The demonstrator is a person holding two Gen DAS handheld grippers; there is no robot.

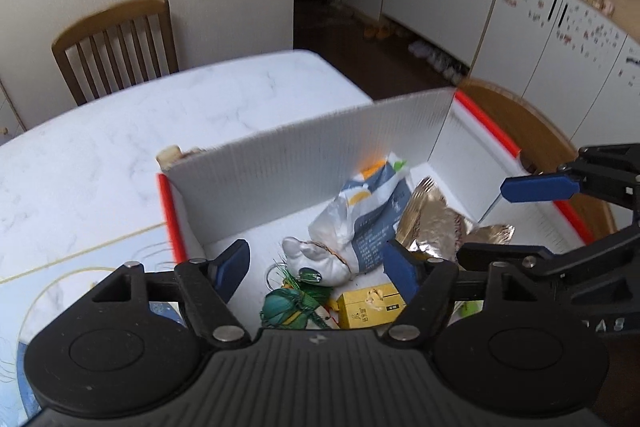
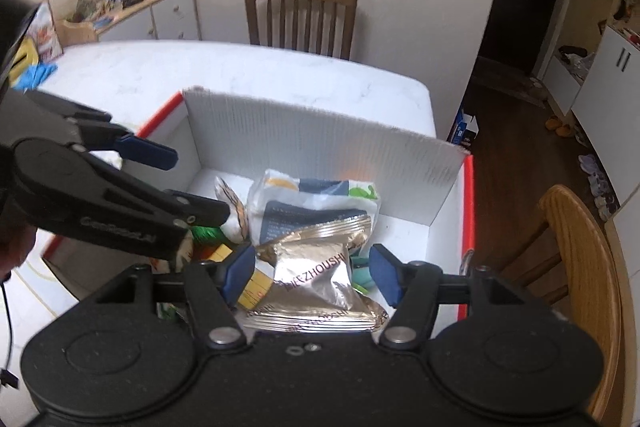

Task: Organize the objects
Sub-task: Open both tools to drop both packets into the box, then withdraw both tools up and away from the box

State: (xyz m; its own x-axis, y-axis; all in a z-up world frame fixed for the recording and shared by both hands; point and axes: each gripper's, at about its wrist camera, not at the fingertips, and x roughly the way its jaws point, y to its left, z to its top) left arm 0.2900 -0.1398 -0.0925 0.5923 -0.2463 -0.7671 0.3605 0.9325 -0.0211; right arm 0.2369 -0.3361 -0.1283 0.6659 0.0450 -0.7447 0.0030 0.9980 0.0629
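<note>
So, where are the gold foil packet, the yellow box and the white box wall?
gold foil packet [image 2: 310, 275]: right wrist view, its printed front.
yellow box [image 1: 370, 307]: left wrist view, its top face.
white box wall [image 1: 304, 163]: left wrist view, its ribbed far panel.

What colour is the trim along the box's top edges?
Bright red-orange trim on a white box; clearest in the right wrist view.

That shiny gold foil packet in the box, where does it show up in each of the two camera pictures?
Left wrist view: the gold foil packet lies right of centre on the box floor, beside the blue-and-white pouch.
Right wrist view: the packet sits low in the centre, between the open blue fingers.
Shared landmark: the box's white back wall, with the pouch before it.
</note>
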